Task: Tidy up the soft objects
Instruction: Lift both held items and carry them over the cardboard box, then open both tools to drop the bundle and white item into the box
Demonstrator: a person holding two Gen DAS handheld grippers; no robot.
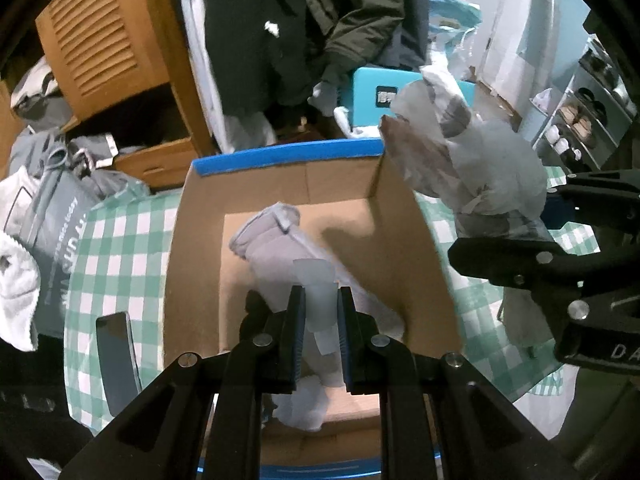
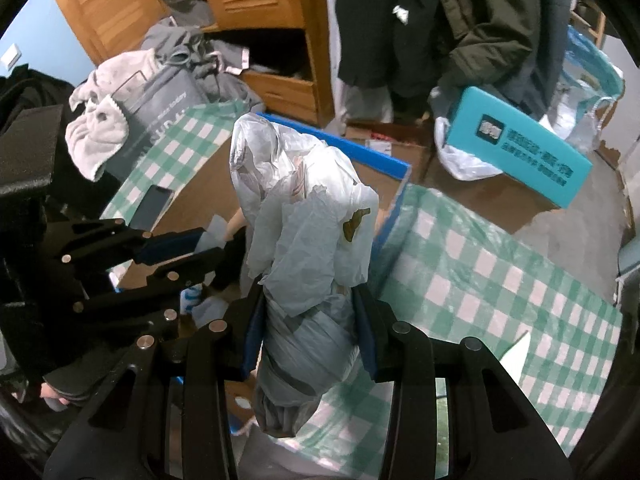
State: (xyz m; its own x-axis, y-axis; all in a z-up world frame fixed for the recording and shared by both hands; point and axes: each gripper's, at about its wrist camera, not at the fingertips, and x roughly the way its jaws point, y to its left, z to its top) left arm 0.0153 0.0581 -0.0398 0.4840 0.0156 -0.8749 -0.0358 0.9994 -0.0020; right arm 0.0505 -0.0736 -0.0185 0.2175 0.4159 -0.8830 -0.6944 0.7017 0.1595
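An open cardboard box (image 1: 200, 248) with a blue-taped rim stands on a green checked cloth. A rolled grey cloth (image 1: 272, 240) lies inside it. My left gripper (image 1: 320, 300) is over the box, shut on a pale translucent strip (image 1: 318, 292) that runs down to the grey cloth. My right gripper (image 2: 308, 320) is shut on a grey bundle wrapped in a thin plastic bag (image 2: 304, 216) and holds it upright beside the box's right wall; the bundle also shows in the left wrist view (image 1: 472, 164). The left gripper shows in the right wrist view (image 2: 200, 250).
A dark phone (image 1: 116, 356) lies on the cloth left of the box. A grey bin with towels (image 2: 132, 120) stands far left. A wooden cabinet (image 1: 108, 44), hanging dark coats (image 2: 460, 20) and a teal box (image 2: 520, 144) are behind. The checked cloth (image 2: 500, 280) spreads right.
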